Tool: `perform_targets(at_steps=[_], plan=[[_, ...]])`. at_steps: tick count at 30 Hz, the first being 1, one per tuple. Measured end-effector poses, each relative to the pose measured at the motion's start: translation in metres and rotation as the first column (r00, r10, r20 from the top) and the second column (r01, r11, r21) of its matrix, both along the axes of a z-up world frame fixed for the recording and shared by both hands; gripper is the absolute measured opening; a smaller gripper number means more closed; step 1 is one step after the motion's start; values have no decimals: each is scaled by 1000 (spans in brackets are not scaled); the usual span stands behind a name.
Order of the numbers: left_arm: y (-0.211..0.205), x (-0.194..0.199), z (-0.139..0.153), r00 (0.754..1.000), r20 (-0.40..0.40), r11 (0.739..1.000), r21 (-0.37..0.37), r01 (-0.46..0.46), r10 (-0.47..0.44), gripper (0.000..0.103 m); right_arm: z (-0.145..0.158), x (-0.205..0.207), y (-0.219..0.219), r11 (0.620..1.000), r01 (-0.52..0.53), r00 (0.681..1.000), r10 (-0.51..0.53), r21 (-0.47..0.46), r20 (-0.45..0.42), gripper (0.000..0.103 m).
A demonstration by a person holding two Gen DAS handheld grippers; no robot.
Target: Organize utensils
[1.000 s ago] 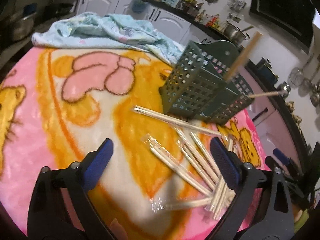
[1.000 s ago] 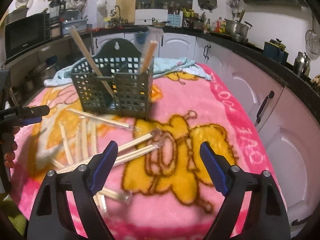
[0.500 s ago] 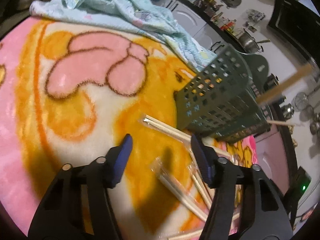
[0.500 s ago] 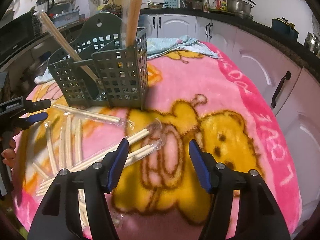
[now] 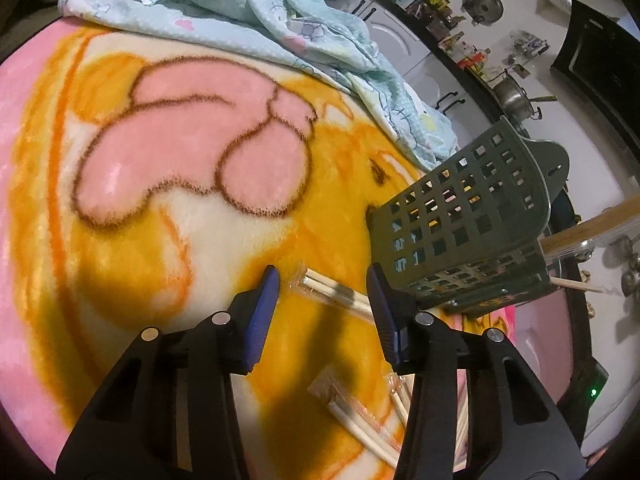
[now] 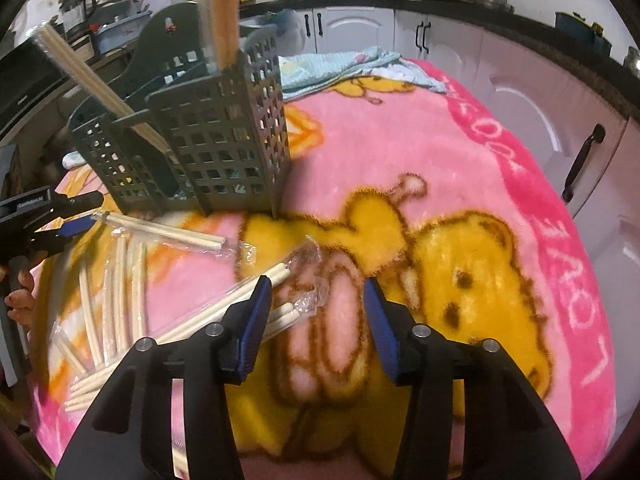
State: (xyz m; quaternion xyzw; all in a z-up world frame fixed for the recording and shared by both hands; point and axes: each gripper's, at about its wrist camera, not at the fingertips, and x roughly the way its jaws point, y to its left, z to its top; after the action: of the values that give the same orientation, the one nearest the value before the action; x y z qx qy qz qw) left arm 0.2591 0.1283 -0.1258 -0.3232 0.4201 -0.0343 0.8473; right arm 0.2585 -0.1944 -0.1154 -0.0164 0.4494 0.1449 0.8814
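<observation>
Plush pink-and-yellow cartoon blanket (image 6: 520, 184): the work surface; every item below rests on it.

Caddy (image 6: 208, 148), dark green perforated plastic, compartmented. Stands upright toward the blanket's far edge. Holds two wrapped chopstick sets: one leaning out of the left compartment (image 6: 92, 80), one near upright in the right (image 6: 224, 24). Counted as sorted.

Loose chopstick packs, pale wood in clear wrap, unsorted. One pair (image 5: 340, 292) lies just beside the caddy's foot. Two pairs (image 6: 256, 296) lie diagonally on the pink figure near mid-blanket. A fan of further pairs (image 6: 116, 280) spreads toward the blanket's left edge; exact count uncertain, several overlap.

Crumpled pale green cloth (image 5: 248, 12): far edge of the blanket, not part of the sorting.

Left gripper (image 5: 324, 304): jaws have just been closing and stand partly apart, straddling the pair beside the caddy; pads not yet pressing on it, nothing grasped.

Right gripper (image 6: 318, 312): jaws have just been closing, partly apart; the wrapped tips of the diagonal pairs lie between them at the left pad, nothing gripped yet.

Status: early to middle. Two sets filed, most still on the blanket. Remaining, by my estimate: close on a pack with each gripper, lift, drop into the caddy, repeat for the rest.
</observation>
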Motion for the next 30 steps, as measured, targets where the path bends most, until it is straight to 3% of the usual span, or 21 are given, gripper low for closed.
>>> perform_targets(at_steps=[5,8,12,15,22,30], plan=[[-1,3,0,1000,-8,1000,30,-4,4,29,-9,5,1,999,-2,999,3,33,-32,13],[-1,2,-1,1000,-12,999,51,0,1,19,-8,1,3,1000,-6,1000,6,28,-15,6],[3,3,-4,1000,-17,999,48,-4,5,6,-5,-4,-1,999,16,1000,-16,50,5,5],[8,1,-4,1000,-15,1000,21,-6,6,3,1,-8,-6,998,30,999,-31,63,20,5],[8,-16,10,999,42,999,-40,29,-27,1,29,-19,-14,996,38,995,-45,87,84,5],[-7,-46,56,983,170,997,-17,79,-74,1,64,-34,-11,994,1,987,-19,112,158,4]])
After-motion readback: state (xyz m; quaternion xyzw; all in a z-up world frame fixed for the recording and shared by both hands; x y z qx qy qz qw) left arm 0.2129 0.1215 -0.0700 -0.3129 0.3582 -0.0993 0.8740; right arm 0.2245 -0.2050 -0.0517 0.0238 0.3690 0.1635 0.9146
